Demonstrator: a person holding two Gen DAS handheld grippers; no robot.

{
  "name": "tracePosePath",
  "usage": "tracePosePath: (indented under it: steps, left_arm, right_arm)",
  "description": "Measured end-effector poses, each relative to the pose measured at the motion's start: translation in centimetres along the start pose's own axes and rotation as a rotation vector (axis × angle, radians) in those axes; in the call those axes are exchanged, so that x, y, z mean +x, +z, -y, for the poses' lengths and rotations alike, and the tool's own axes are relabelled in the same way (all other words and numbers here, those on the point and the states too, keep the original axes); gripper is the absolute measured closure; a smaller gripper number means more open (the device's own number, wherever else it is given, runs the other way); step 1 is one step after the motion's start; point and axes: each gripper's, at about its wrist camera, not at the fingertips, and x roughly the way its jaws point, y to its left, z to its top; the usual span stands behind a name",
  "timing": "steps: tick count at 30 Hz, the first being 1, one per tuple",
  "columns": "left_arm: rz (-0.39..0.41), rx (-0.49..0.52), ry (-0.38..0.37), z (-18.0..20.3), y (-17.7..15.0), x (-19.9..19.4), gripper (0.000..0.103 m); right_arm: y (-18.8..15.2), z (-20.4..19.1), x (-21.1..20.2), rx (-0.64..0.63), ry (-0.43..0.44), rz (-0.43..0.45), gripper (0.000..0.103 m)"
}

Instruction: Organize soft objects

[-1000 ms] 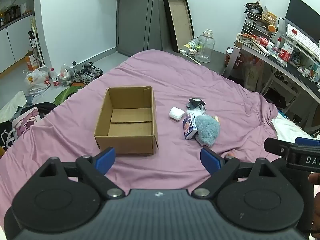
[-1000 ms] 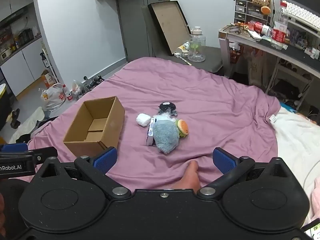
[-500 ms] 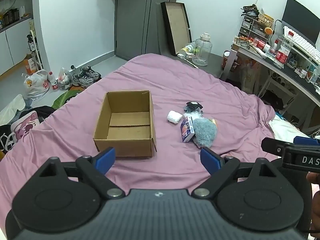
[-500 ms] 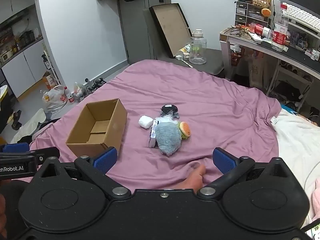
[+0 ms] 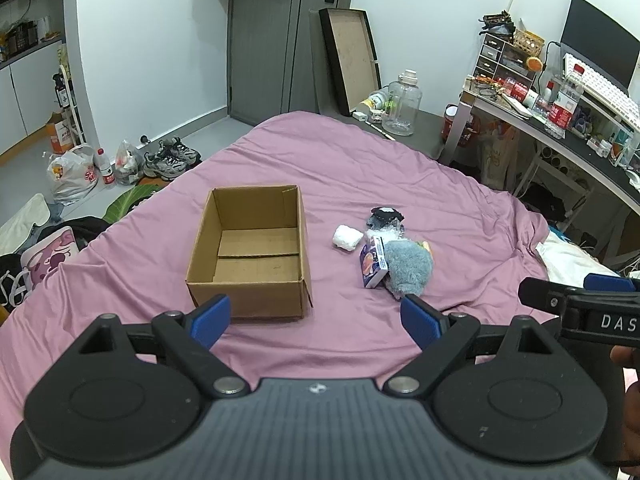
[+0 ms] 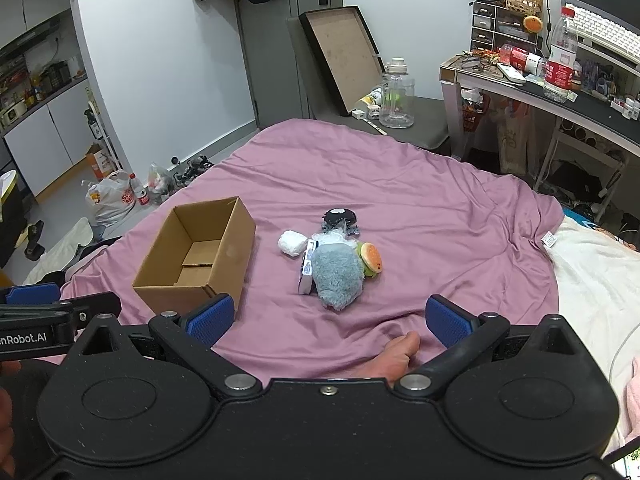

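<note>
Left gripper (image 5: 316, 316): jaws spread wide, empty — held over the near bed edge.
Right gripper (image 6: 330, 318): likewise spread, empty.
Cardboard box (image 5: 252, 250): open, on the purple bedspread (image 5: 400, 176).
Soft objects: blue plush (image 6: 338, 274), white bundle (image 6: 293, 242), burger toy (image 6: 370, 258) — clustered right of the box.

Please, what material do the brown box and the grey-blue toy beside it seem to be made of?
The brown box: likely corrugated cardboard, matte, with visible folded bottom flaps. The grey-blue toy: apparently plush fabric, its surface fuzzy and its outline soft; the filling is not visible.
</note>
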Motion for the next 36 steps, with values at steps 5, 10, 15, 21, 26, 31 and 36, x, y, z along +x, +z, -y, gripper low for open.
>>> tracePosePath:
  steps: [5,10,15,21,26,31,36]
  left_arm:
    - [0.005,0.0,0.007,0.23,-0.04,0.06,0.012]
    - [0.004,-0.001,0.0,0.32,-0.05,0.12,0.012]
    - [0.001,-0.009,-0.005,0.23,-0.16,0.32,0.012]
    - [0.005,-0.001,0.004,0.31,-0.21,0.32,0.012]
    - [0.007,0.006,0.005,0.46,-0.24,0.28,0.012]
    - [0.009,0.004,0.007,0.55,-0.3,0.27,0.012]
    - [0.014,-0.003,0.013,0.53,-0.41,0.3,0.012]
  right_arm:
    - [-0.12,0.08,0.16,0.003,0.002,-0.003,0.0]
    - [-0.24,0.34,0.3,0.005,0.006,-0.006,0.0]
    - [-0.23,0.33,0.29,0.008,0.007,-0.008,0.0]
    - [-0.13,0.33,0.28,0.007,0.013,-0.005,0.0]
    - [-0.1,0.39,0.28,0.006,0.013,-0.005,0.0]
    - [-0.12,0.47,0.26,0.008,0.013,-0.009,0.0]
    - [-0.14,0.66,0.44,0.009,0.014,-0.015,0.0]
